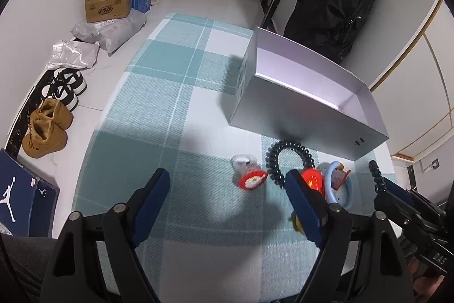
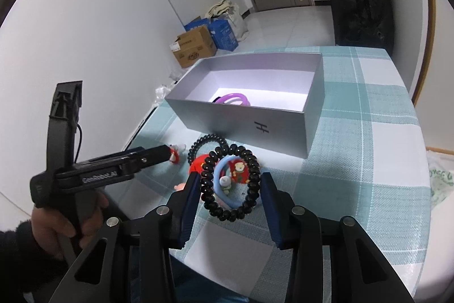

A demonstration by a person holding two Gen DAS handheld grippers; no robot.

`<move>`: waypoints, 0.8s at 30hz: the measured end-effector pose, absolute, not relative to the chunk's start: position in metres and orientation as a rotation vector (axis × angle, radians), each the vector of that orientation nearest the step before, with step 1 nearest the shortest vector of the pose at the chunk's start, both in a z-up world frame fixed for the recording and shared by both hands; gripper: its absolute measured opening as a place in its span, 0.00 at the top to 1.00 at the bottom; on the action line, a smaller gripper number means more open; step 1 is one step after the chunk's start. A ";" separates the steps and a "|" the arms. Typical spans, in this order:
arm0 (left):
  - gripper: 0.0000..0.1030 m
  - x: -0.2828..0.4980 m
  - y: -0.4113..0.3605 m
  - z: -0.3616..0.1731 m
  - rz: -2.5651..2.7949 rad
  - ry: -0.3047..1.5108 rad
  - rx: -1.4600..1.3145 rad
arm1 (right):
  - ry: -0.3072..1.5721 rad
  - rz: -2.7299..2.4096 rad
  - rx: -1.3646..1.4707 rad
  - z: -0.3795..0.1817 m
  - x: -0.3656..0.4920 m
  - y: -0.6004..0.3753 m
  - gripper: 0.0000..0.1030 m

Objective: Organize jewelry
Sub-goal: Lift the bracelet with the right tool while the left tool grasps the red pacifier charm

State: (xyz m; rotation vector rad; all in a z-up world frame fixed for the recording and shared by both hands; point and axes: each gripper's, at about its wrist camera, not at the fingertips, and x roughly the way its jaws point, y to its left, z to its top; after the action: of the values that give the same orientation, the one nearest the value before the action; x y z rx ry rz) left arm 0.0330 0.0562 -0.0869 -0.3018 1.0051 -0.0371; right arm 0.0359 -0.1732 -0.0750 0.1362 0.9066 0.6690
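Note:
A grey open box (image 2: 255, 115) stands on the checked tablecloth (image 2: 369, 161) with a purple ring (image 2: 234, 99) inside; it also shows in the left wrist view (image 1: 306, 110). My right gripper (image 2: 230, 186) is shut on a black spiral coil hair tie (image 2: 207, 183), held upright between the pads above a blue hair loop with a red charm (image 2: 239, 171). Another black spiral tie (image 1: 286, 158) lies before the box, beside a red round piece (image 1: 312, 179). My left gripper (image 1: 227, 186) is open and empty, near a small clear-and-red item (image 1: 249, 172).
Shoes (image 1: 45, 129), plastic parcels (image 1: 85, 47) and cardboard boxes (image 1: 109, 2) line the floor on the left. A black bag (image 1: 334, 4) hangs behind the table. The table's near edge is close below both grippers.

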 end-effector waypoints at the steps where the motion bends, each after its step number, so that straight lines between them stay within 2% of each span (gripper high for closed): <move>1: 0.33 0.035 0.055 -0.088 -0.043 1.012 -0.303 | 0.905 0.668 0.141 -0.075 0.037 -0.174 0.60; 4: 0.40 0.039 0.055 -0.089 -0.044 1.019 -0.317 | 0.894 0.671 0.153 -0.073 0.039 -0.177 0.60; 6: 0.49 0.040 0.053 -0.089 -0.054 1.020 -0.326 | 0.888 0.669 0.159 -0.071 0.040 -0.178 0.60; 8: 0.65 0.041 0.052 -0.089 -0.061 1.023 -0.325 | 0.886 0.669 0.170 -0.071 0.040 -0.180 0.60; 11: 0.79 0.041 0.050 -0.090 -0.100 1.031 -0.342 | 0.885 0.672 0.183 -0.070 0.041 -0.181 0.60; 24: 0.80 0.038 0.049 -0.081 -0.103 1.005 -0.323 | 0.855 0.677 0.203 -0.064 0.040 -0.185 0.60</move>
State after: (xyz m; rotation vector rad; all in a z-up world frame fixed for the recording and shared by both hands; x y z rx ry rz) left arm 0.0381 0.0487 -0.0811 -0.3228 1.0047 -0.1035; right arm 0.0404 -0.1849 -0.0642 0.2032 0.8554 0.6768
